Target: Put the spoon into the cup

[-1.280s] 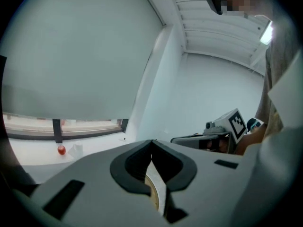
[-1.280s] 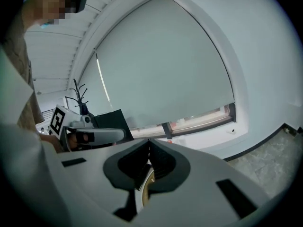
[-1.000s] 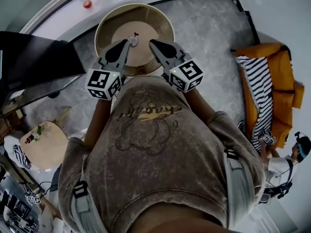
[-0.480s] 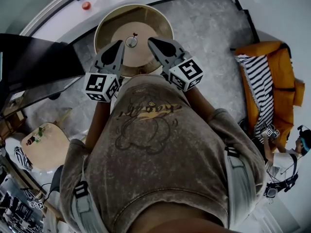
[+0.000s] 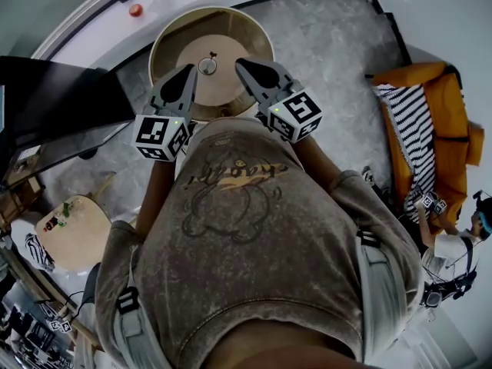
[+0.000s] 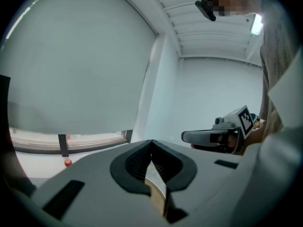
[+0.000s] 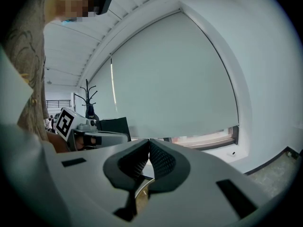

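Above the table (image 5: pixel 247 34), my left gripper (image 5: pixel 191 69) and right gripper (image 5: pixel 241 64) flank the cup (image 5: pixel 207 66), jaws together, empty. I cannot discern the spoon; likely light, stiff, slick: grip mid-handle.

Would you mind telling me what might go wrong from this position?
The small cup stands between the left gripper and right gripper; a sideways sweep may tip it. Both grippers are shut and empty, and neither gripper view shows a spoon, so any grasp starts blind.
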The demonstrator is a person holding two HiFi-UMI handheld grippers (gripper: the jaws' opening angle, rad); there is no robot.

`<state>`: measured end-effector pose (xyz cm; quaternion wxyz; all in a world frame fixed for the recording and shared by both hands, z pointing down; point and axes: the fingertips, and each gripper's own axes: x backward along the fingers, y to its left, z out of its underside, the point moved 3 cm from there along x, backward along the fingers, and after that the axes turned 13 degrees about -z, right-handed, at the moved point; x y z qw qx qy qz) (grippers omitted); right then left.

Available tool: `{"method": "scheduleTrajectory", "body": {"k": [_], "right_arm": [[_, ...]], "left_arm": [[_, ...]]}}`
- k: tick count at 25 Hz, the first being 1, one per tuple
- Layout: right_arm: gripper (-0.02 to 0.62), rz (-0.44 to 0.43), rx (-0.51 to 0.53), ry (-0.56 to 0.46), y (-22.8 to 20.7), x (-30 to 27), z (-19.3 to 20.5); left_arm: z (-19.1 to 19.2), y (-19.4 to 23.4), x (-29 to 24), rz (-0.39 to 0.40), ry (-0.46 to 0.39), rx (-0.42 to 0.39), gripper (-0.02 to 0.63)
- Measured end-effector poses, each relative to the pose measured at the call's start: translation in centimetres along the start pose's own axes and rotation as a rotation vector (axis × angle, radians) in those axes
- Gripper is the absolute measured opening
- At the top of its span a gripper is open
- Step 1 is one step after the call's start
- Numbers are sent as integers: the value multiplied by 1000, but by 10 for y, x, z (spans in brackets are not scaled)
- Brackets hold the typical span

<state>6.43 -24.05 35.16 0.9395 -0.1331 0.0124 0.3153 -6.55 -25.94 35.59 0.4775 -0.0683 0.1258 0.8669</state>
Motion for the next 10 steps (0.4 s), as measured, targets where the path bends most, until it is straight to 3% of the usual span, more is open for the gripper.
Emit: {"method": "scheduleTrajectory", "body": {"k": [10], "right_arm": [[18,-16,-27,9,-1,2,6]], "left_arm": [[4,-1,1,-12,21,19,18]]}}
